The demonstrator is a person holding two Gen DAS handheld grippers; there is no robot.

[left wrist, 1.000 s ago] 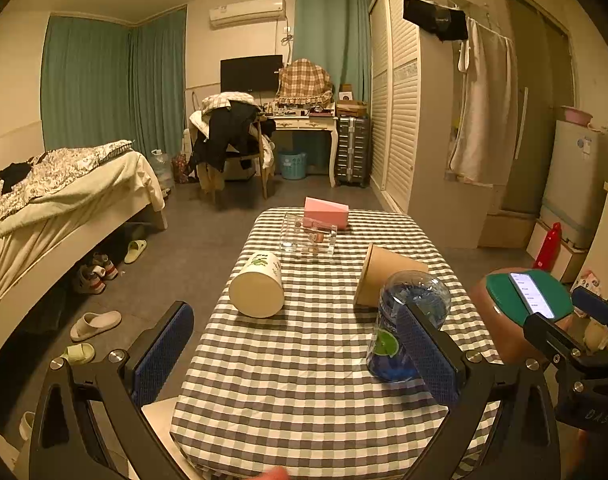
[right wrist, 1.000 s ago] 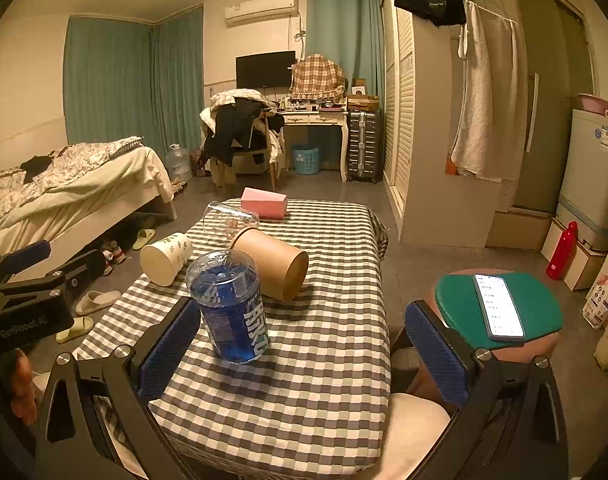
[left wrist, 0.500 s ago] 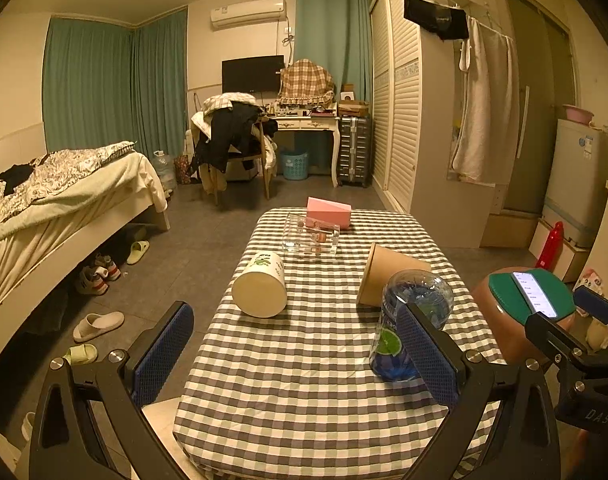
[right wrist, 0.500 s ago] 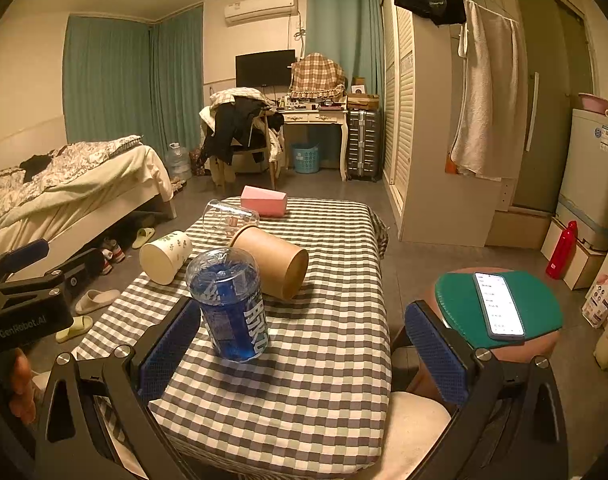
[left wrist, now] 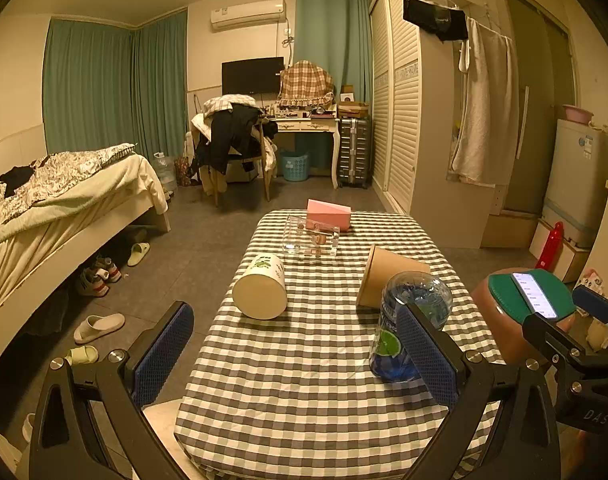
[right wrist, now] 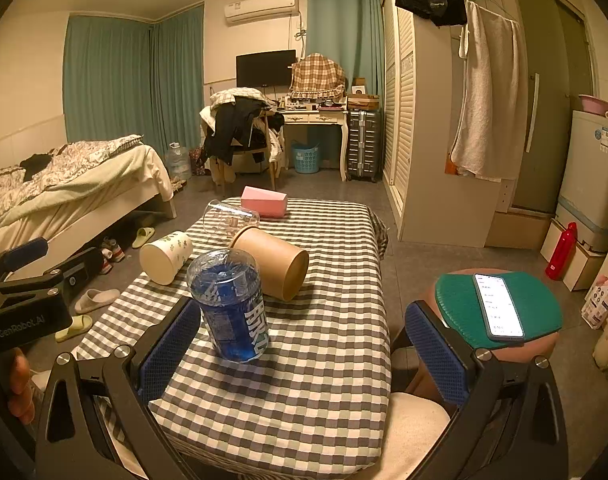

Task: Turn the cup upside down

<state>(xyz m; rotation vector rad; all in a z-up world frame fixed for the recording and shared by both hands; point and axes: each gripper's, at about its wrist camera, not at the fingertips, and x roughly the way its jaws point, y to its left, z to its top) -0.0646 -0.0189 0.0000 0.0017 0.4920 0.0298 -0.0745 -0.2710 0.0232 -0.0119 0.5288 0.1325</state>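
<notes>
On the checkered table (left wrist: 304,392) four cups are in view, and the task sentence does not say which one is meant. A clear blue plastic cup (right wrist: 230,306) stands nearest the grippers; its flat closed end appears to face up, so it may already be inverted, though this cannot be told for sure. Behind it a brown paper cup (right wrist: 272,264) lies on its side, touching or just beside the blue one. A white printed paper cup (left wrist: 260,286) also lies on its side toward the left edge, and a clear glass cup (left wrist: 311,237) lies tipped just in front of a pink box (left wrist: 328,214).

The left gripper (left wrist: 296,356) is spread wide and holds nothing; the white cup sits ahead of it. The right gripper (right wrist: 300,354) is likewise wide apart and empty, the blue cup near its left finger.

Judged from this, no cup is grasped; the side-lying cups remain to be picked up, turned and set mouth-down.
</notes>
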